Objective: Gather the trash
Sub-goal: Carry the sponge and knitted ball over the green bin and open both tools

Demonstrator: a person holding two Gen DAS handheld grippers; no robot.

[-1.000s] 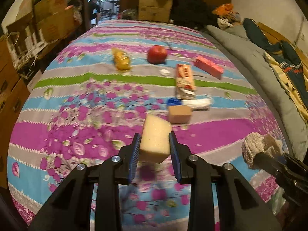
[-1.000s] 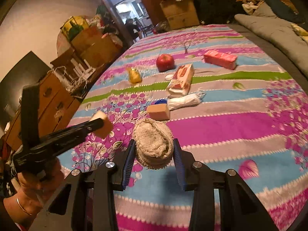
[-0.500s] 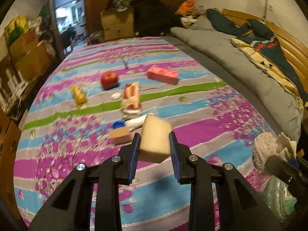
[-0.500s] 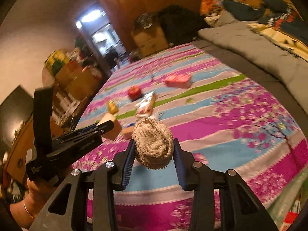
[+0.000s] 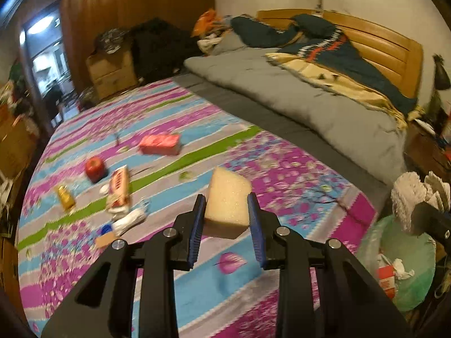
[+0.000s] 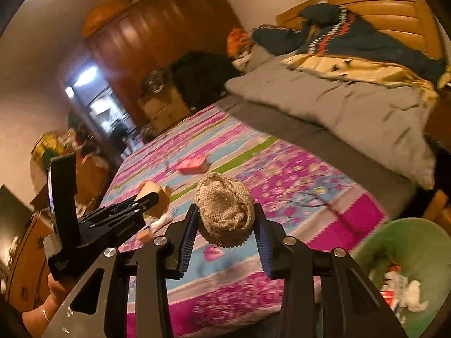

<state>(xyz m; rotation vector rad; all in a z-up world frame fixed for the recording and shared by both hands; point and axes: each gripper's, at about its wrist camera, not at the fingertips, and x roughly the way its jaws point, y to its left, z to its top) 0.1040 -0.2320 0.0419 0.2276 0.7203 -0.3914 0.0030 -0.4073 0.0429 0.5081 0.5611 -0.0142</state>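
Left wrist view: my left gripper (image 5: 227,214) clamps a yellow sponge (image 5: 227,202) above the bedspread (image 5: 296,174). My right gripper (image 6: 225,222) pinches a knitted scrubber (image 6: 225,211) near the green trash bag (image 6: 417,245).

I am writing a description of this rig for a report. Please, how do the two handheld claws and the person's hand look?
Both the left claw and the right claw are black, with angular linkage arms, silver round pivot bolts and ribbed blue pads on the fingers. In the right wrist view, the left tool's black body bears faint lettering and a tall upright black block. The hand under it wears a thin ring.
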